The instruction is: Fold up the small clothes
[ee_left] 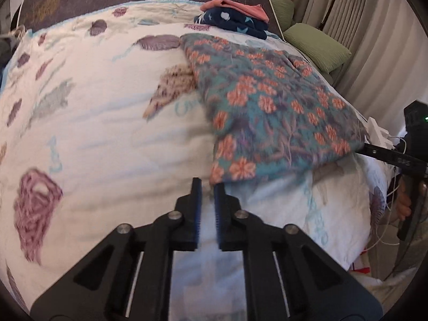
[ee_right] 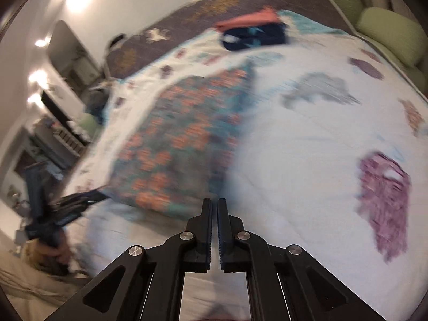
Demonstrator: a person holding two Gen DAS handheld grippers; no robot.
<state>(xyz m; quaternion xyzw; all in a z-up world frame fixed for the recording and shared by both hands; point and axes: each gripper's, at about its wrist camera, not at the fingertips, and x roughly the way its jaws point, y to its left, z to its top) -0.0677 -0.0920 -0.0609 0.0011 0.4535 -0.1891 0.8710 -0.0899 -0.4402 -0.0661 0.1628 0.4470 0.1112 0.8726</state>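
Left wrist: left gripper point(ee_left: 207, 187) closed, empty; floral garment point(ee_left: 270, 112) just beyond, right of fingertips.

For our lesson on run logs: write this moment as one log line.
task: fold small clothes | left tool: shut, at floral garment corner | right tool: shut, at its edge | folded pile: far side of bed

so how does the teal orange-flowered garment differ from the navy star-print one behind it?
The teal orange-flowered garment lies spread flat and alone near the bed's front edge; the navy star-print garment is folded into a small bundle, with a pink folded piece on top, farther back. Both rest on the white printed bedspread.
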